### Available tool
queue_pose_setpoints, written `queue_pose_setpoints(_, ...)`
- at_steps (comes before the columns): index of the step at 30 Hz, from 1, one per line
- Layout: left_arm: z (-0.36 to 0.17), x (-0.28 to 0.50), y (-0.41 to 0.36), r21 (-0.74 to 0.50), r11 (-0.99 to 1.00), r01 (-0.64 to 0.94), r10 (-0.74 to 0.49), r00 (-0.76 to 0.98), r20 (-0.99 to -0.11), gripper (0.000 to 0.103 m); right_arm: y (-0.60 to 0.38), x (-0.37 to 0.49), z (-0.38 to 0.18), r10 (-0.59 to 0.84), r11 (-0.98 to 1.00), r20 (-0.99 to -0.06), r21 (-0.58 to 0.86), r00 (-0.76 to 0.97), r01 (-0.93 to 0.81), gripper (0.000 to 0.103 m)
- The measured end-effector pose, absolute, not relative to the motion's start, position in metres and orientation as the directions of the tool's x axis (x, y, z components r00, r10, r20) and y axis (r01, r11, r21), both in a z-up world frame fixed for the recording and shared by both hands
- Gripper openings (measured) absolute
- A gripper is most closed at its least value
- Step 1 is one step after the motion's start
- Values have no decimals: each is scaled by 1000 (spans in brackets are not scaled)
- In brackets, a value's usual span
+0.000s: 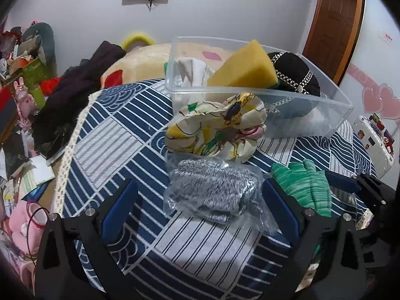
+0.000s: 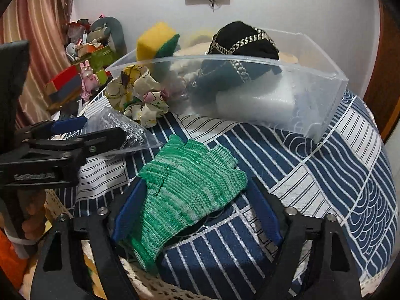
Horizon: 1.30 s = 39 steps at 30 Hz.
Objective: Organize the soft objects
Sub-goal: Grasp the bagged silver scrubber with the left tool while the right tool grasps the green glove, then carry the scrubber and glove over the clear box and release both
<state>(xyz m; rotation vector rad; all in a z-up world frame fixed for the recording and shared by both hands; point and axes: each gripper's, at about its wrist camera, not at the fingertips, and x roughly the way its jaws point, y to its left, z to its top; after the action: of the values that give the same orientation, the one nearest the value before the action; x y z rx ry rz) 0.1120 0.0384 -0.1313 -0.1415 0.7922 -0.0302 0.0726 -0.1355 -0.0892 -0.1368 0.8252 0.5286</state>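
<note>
Blue-and-white patterned cloth (image 1: 105,145) is covering the table, with a cluttered room lying beyond. Nearest the right wrist camera, the right gripper (image 2: 197,210) is standing spread wide, its blue pads flanking a green knitted glove (image 2: 185,187) without pinching it. Just beside it, the left gripper (image 1: 200,200) is likewise sitting released, its fingers straddling a grey knit item in a clear bag (image 1: 212,190) lying flat on the cloth. Further on, a floral fabric scrunchie (image 1: 220,127) is resting against the near wall of a clear plastic bin (image 1: 332,122). Inside the bin, a yellow sponge (image 1: 245,67) is leaning beside a black chain-trimmed hat (image 1: 295,75).
</note>
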Motion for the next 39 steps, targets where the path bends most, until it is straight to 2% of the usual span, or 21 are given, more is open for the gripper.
queue_pose_setpoints(2,-135,116,37,-143,990,-21,-88,698,-711,98,-137,71,-86,404,858,-727,92,555,-505,56)
queue_pose_setpoints(3,-136,117,37,-147,989,-19,-92,696,-712,94,-138,70,-85,406,858,-726,92,556,-506,52)
queue_pose_setpoints(5,-139,119,37,-164,986,-12,-110,695,-711,76,-141,69,-83,412,855,-724,97,553,-509,34)
queue_pose_setpoints(8,-142,121,34,-199,979,29,-166,680,-714,69,-147,68,-82,425,851,-722,113,547,-512,25)
queue_pose_setpoints(11,-141,117,32,-202,978,48,-179,685,-706,58,-154,62,-80,416,858,-713,104,564,-502,23)
queue_pose_setpoints(17,-136,103,27,-196,978,68,-187,694,-695,50,-160,60,-71,392,880,-687,85,612,-468,22)
queue_pose_setpoints(25,-113,80,20,-150,987,63,-146,745,-651,50,-170,58,-50,374,898,-637,67,674,-436,22)
queue_pose_setpoints(39,-40,72,28,-143,989,26,-94,866,-491,50,-184,69,3,346,926,-493,40,798,-376,22)
